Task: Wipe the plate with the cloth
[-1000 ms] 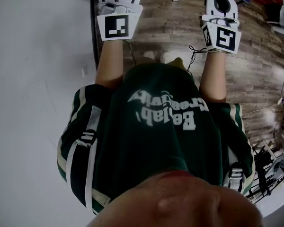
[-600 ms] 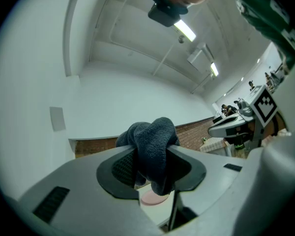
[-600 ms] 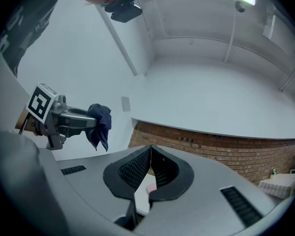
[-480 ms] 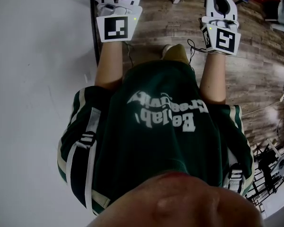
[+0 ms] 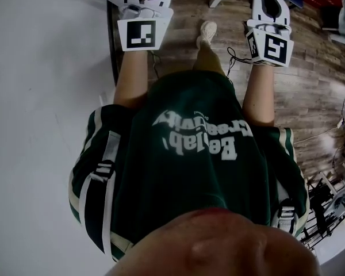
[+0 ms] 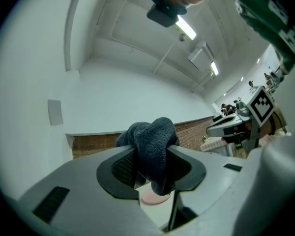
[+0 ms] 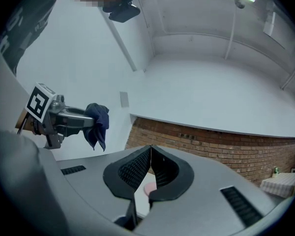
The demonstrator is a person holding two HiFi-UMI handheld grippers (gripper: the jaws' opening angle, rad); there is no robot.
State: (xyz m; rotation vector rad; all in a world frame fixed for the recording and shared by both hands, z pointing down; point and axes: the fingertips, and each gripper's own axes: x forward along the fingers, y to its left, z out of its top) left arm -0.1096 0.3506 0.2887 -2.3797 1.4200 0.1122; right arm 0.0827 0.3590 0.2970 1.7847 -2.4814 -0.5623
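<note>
Cloth (image 6: 152,146): dark blue-grey. Plate (image 6: 153,197): pink. Shirt (image 5: 190,154): dark green, white lettering and stripes. Floor (image 5: 310,79): brown wood grain. Brick wall (image 7: 211,141): red-brown.

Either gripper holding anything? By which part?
Left gripper holds the cloth, pinched mid-bunch, with cloth bulging above and hanging below the jaws. Right gripper is shut on nothing.
</note>
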